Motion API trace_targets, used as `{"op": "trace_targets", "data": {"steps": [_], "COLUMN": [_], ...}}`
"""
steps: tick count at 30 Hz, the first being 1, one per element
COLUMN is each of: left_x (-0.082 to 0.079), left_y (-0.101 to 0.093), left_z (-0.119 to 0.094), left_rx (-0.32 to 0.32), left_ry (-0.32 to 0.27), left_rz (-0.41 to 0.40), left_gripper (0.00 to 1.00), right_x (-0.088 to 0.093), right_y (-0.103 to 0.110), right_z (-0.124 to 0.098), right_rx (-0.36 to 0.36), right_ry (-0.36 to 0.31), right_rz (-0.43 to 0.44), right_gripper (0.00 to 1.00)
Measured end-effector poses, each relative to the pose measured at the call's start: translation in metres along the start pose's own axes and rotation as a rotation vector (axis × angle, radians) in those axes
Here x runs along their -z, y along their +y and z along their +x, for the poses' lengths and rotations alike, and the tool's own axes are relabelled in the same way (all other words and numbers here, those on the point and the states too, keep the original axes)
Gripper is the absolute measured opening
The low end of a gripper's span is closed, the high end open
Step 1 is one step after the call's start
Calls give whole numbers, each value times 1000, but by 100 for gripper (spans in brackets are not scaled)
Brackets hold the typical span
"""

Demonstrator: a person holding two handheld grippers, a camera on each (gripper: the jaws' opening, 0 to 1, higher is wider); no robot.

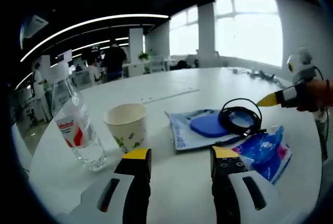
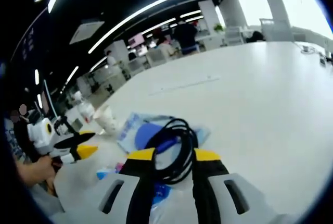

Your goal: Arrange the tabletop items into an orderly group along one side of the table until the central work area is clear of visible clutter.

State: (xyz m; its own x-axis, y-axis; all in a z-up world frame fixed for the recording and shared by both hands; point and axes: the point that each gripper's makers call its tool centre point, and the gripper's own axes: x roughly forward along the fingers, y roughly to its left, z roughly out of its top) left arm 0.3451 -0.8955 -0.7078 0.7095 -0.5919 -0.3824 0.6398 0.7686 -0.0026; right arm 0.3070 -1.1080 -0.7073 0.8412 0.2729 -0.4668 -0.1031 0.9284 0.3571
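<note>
Two claws are at work: the right claw (image 2: 174, 156) has its jaws spread on either side of the coiled black cable (image 2: 174, 148), seemingly not yet pinching it; the left claw (image 1: 181, 155) hangs open above bare table (image 1: 171, 86), near the paper cup (image 1: 126, 125) and water bottle (image 1: 73, 122). Judging by this, the cable pickup is in hand; next the jaws must close on the loops, lifting them off the blue pad (image 1: 210, 125) and plastic bags (image 1: 265, 151) toward one edge.

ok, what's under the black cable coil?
The black cable coil lies partly on a blue pad, which rests on a light blue plastic bag. Whatever is beneath the bag is covered.
</note>
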Motion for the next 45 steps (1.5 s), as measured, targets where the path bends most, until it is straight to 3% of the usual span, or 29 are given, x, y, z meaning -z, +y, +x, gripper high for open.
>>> {"op": "trace_targets", "data": {"steps": [17, 24, 34, 45], "left_x": [0, 0, -4, -4], "left_y": [-2, -3, -2, 6], "left_z": [-10, -13, -18, -25], "left_rx": [-3, -2, -10, -34], "left_ry": [9, 13, 0, -5], "left_rz": [31, 43, 19, 10], "left_gripper": [40, 40, 41, 40], "right_x": [-2, -7, -22, -35], "right_y": [-3, 5, 27, 52], "right_z": [8, 7, 8, 9], "right_rx": [29, 8, -105, -202], "right_ry": [-2, -18, -62, -101], "right_rz": [99, 91, 122, 81], "right_gripper": [1, 0, 0, 0]}}
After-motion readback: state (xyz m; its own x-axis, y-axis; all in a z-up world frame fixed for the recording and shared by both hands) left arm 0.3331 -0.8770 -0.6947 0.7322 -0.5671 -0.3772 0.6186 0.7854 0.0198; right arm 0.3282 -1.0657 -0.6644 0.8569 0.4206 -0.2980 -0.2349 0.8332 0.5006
